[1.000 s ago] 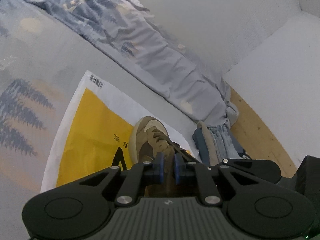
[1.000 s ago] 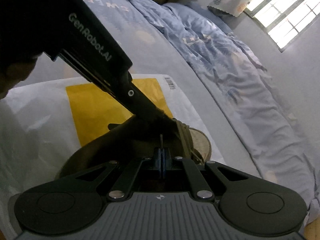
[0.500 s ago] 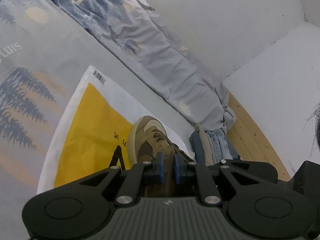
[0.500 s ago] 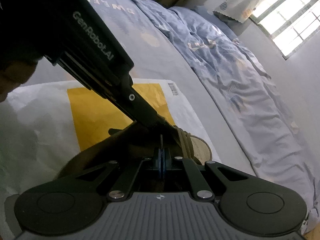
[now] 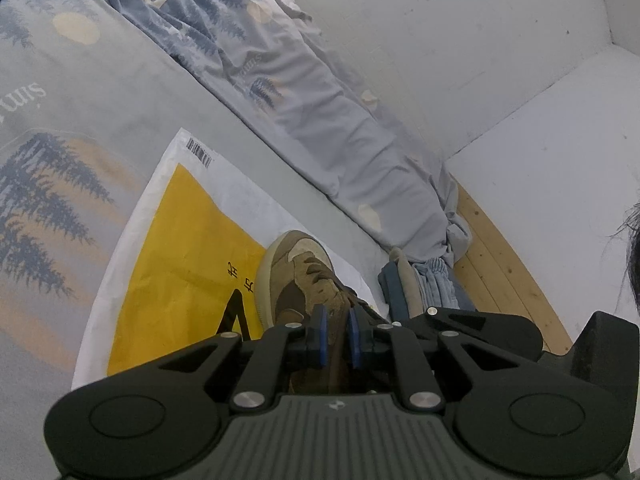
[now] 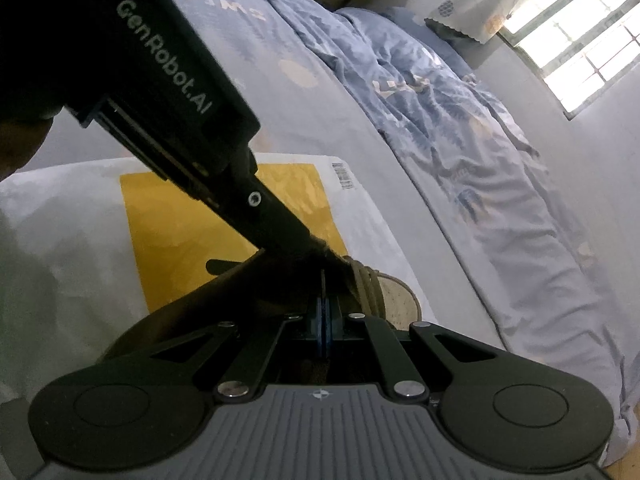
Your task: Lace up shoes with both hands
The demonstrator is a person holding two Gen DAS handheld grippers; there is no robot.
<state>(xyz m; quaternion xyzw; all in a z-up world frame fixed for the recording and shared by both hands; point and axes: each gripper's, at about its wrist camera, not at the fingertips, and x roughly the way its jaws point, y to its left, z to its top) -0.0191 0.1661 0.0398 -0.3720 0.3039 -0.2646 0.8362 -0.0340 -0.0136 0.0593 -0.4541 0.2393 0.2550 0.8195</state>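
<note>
Left wrist view: my left gripper (image 5: 337,336) fingers sit parted over the brown suede shoe (image 5: 304,284) at 12 o'clock; my right gripper (image 6: 323,322) fingers clench a dark lace (image 6: 322,284), keeping it taut.

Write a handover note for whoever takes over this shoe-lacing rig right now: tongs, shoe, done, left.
Left tongs: slightly open, blue pads either side of the shoe's upper near the tongue; a grip cannot be confirmed.
Right tongs: shut on a thin dark lace that runs up from the pads.
Brown shoe: on the yellow and white bag spread on the bed, toe pointing away.
Done: front eyelets look laced.
Left: the rows near the tongue are hidden by the tongs, so check them, then finish threading and tie.
</note>
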